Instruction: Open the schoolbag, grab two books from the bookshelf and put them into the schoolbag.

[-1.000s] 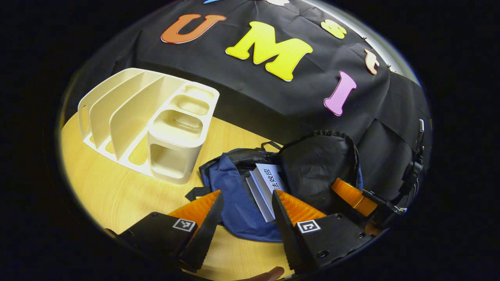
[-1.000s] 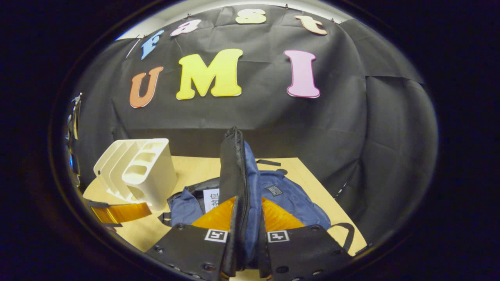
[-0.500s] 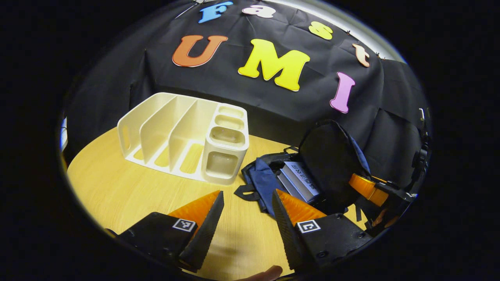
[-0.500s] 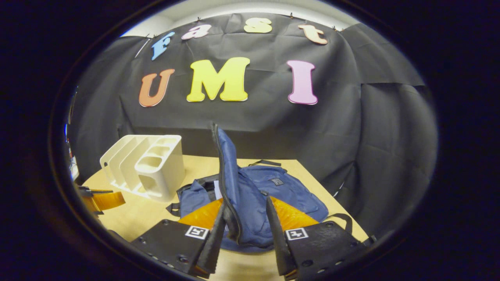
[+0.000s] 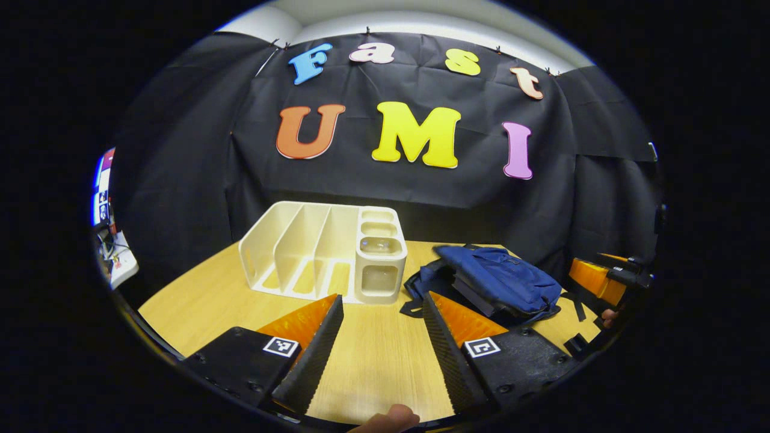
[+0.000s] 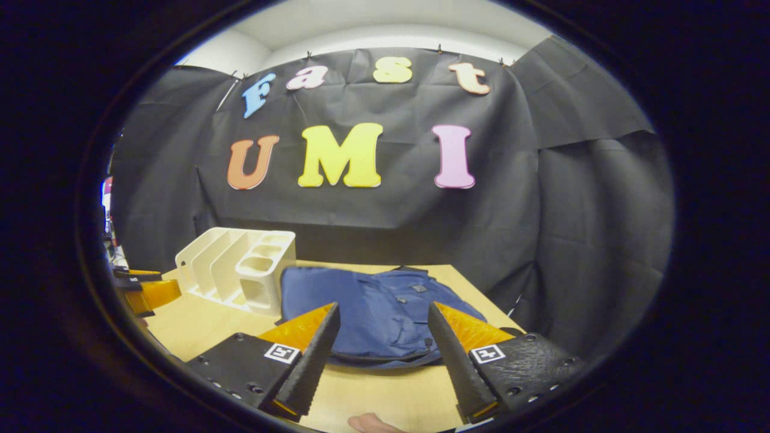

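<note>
both tongs, left tongs (image 5: pixel 380 328) and right tongs (image 6: pixel 382 337), wide, empty; schoolbag (image 6: pixel 373 313) flat beside bookshelf (image 5: pixel 325 255).

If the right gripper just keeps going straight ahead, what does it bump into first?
Most likely the blue schoolbag. It lies flat on the table right ahead of the open right gripper, between its fingers. Depth is hard to judge, so it might pass just over it.

schoolbag (image 5: pixel 499 285) right of bookshelf (image 5: pixel 328 255) (both on table (image 5: pixel 198 300))
</note>
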`<state>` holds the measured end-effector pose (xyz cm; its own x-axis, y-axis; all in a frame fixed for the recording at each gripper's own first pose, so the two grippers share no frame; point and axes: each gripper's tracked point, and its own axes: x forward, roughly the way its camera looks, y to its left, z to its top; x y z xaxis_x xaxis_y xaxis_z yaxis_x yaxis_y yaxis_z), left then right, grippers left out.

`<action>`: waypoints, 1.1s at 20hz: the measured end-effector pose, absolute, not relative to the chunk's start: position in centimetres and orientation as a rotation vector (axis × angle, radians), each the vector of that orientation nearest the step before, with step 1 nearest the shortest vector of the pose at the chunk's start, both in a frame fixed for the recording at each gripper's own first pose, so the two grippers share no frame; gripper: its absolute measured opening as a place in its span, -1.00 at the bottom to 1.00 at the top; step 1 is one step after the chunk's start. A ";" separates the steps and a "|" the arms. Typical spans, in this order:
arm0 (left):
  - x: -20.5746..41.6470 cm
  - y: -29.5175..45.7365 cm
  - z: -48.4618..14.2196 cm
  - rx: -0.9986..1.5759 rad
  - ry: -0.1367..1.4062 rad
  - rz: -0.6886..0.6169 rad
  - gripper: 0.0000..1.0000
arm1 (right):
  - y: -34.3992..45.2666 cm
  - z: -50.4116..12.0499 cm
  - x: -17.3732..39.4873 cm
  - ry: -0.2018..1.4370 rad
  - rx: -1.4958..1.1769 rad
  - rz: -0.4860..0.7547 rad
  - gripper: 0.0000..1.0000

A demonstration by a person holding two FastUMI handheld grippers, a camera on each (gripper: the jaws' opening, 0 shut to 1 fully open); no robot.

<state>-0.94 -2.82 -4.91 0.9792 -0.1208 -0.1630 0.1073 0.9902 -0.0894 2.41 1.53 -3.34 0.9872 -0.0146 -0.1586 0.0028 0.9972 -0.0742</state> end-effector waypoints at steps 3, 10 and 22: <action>-2.6 -2.2 -3.5 -0.055 0.119 -0.113 0.87 | 1.2 -2.2 0.0 0.105 -0.068 -0.018 0.88; -4.1 1.6 -1.3 -0.025 0.063 -0.032 0.94 | 1.9 -1.6 -4.5 0.048 -0.084 0.008 0.90; -4.9 1.4 0.0 -0.041 0.008 -0.050 0.94 | 2.0 -1.1 -5.7 0.037 -0.105 -0.011 0.89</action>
<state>-4.93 1.43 0.02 0.9987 -0.0505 -0.0072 0.0502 0.9979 -0.0411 -5.69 1.99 -1.11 0.9993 -0.0125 -0.0366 0.0086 0.9944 -0.1051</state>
